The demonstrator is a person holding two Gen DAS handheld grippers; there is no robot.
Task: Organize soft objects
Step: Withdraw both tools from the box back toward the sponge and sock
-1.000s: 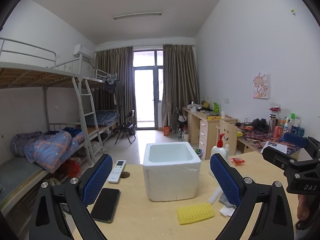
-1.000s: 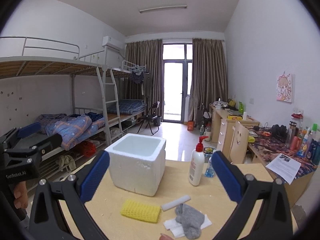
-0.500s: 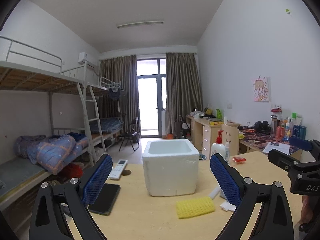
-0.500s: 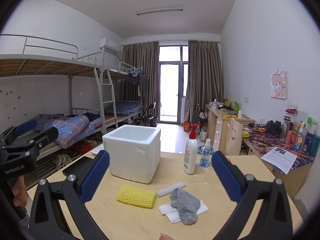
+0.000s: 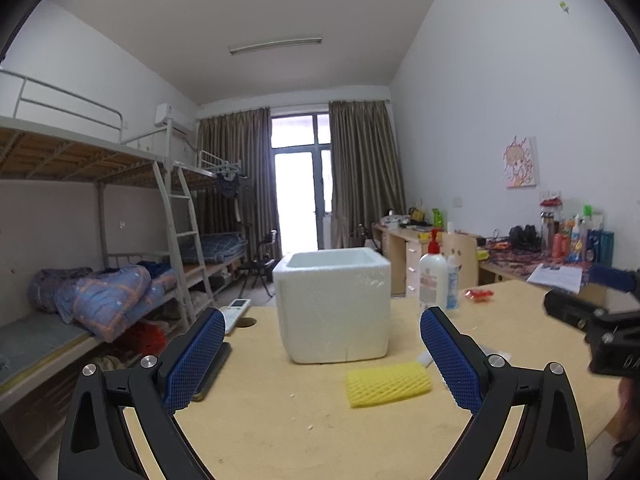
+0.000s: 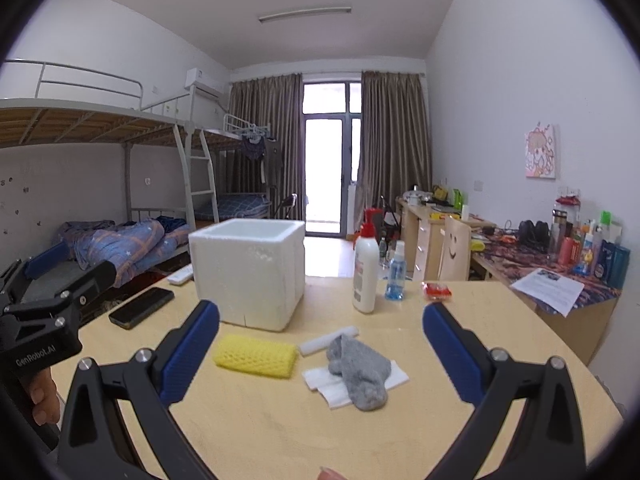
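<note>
A white foam box (image 5: 335, 304) (image 6: 249, 270) stands open-topped on the wooden table (image 5: 280, 420) (image 6: 280, 432). In front of it lies a yellow foam net (image 5: 388, 384) (image 6: 254, 356). A grey sock (image 6: 360, 372) rests on white tissue (image 6: 394, 374), beside a white foam stick (image 6: 328, 340). My left gripper (image 5: 322, 354) is open above the table, short of the box and the net. My right gripper (image 6: 320, 354) is open too, hovering just before the net and sock. Nothing sits between either pair of fingers.
A black phone (image 6: 142, 307) and a white remote (image 5: 236, 309) lie at the table's left. A lotion pump bottle (image 6: 365, 276), a small blue bottle (image 6: 396, 276) and a red packet (image 6: 437, 291) stand behind. Bunk beds line the left, cluttered desks the right.
Both views have dropped and levelled toward the table: the box rim now sits near eye height, its inside no longer visible. Both grippers stay open.
</note>
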